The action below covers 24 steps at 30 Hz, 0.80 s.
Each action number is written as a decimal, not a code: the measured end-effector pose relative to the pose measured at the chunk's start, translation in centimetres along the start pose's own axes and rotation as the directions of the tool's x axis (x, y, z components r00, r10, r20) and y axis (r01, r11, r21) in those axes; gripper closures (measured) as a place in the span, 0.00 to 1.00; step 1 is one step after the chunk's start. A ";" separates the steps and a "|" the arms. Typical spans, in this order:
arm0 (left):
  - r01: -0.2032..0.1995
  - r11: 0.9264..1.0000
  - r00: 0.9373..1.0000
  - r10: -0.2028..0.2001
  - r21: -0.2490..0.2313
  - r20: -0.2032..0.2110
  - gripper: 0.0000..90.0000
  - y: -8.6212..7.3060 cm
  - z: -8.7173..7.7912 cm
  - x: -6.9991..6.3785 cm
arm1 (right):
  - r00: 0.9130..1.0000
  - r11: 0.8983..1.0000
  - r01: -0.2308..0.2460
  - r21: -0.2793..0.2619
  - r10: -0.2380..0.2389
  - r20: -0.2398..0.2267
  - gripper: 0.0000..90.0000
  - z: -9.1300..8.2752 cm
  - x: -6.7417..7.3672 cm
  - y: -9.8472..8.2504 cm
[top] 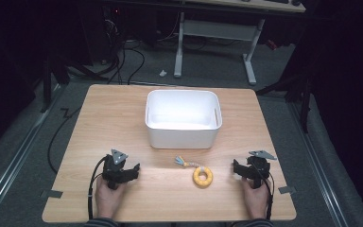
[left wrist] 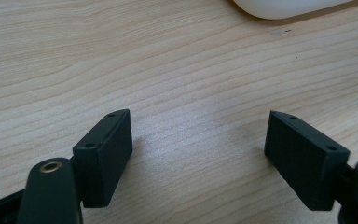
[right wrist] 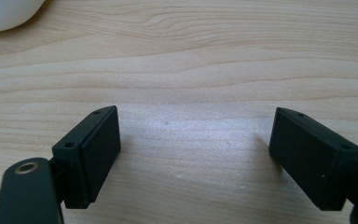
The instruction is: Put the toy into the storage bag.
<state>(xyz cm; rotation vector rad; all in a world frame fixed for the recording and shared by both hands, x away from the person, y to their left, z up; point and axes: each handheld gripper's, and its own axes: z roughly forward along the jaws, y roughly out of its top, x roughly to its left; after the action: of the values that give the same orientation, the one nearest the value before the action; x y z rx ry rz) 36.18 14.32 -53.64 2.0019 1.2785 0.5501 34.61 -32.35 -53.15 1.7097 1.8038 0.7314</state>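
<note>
both hands rest at the near edge of the worktop (top: 123, 113), left gripper (top: 131, 171) and right gripper (top: 237, 169) spread wide and empty. yellow ring toy (top: 202, 176) lies between them, nearer the right gripper, its tassel pointing toward the white bin (top: 182, 135).

The worktop (top: 123, 118) is pale wood with a fine wavy grain. The tub (top: 183, 118) at its twelve o'clock side is plain white. The ring (top: 203, 176) is yellow; the cord (top: 185, 163) tied to it looks blue-grey with a touch of yellow, though it is too small to be sure. Both the left gripper (top: 131, 172) and the right gripper (top: 238, 168) are black with grey top plates. The floor (top: 217, 71) is grey.
</note>
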 end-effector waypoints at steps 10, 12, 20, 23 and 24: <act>0.000 1.000 1.000 0.000 0.000 0.002 0.26 0.0 0.0 0.0 | 1.000 1.000 0.000 0.000 0.000 0.000 0.18 0.0 0.0 0.0; 0.000 1.000 1.000 0.000 0.000 0.002 0.26 0.0 0.0 0.0 | 1.000 1.000 -0.003 0.001 0.003 0.000 0.18 0.0 0.0 0.0; 0.000 1.000 1.000 0.000 0.000 0.002 0.26 0.0 0.0 0.0 | 1.000 1.000 0.000 0.001 0.000 -0.002 0.17 0.0 0.0 0.0; -0.001 1.000 1.000 0.001 0.000 0.002 0.26 0.0 0.0 0.0 | 1.000 1.000 0.002 0.002 -0.002 -0.005 0.17 0.0 0.0 0.0; 0.000 1.000 1.000 0.000 0.000 0.002 0.26 0.0 0.0 0.0 | 1.000 1.000 0.006 0.004 -0.006 -0.011 0.17 0.0 0.0 0.0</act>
<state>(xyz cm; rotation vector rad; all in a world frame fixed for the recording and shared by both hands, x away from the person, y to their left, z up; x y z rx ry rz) 36.19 14.34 -53.64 2.0023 1.2771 0.5481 34.57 -32.40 -53.14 1.7053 1.8178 0.7366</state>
